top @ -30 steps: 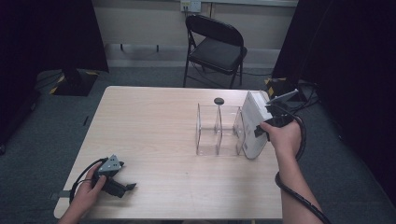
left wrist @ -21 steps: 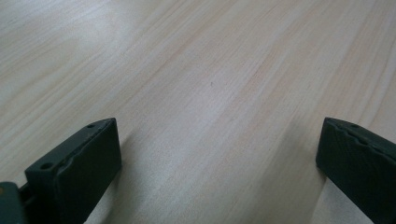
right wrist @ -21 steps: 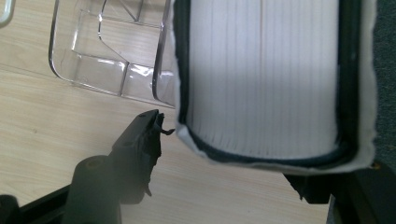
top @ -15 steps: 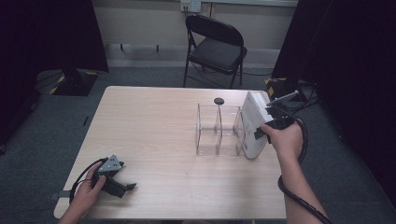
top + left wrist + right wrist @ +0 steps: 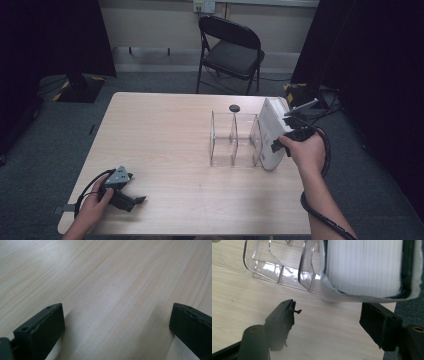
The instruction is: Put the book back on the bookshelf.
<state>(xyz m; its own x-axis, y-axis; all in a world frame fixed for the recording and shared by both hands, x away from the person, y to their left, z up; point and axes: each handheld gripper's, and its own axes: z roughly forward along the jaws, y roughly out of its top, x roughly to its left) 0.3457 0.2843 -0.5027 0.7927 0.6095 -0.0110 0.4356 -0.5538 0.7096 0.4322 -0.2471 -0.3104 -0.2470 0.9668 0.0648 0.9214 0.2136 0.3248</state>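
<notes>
Standing tall at the right of the frame, white book (image 5: 270, 132) just ahead of the spread, just-opening right gripper (image 5: 327, 316), nothing pinched.

table (image 5: 165, 130): light wood | on it: clear divider rack (image 5: 235, 140), white book (image 5: 272, 132), black disc (image 5: 234, 108)

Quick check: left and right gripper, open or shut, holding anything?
Left gripper: open, empty, low over the table.
Right gripper: jaws have just been opening, now open, just clear of the white book.
</notes>
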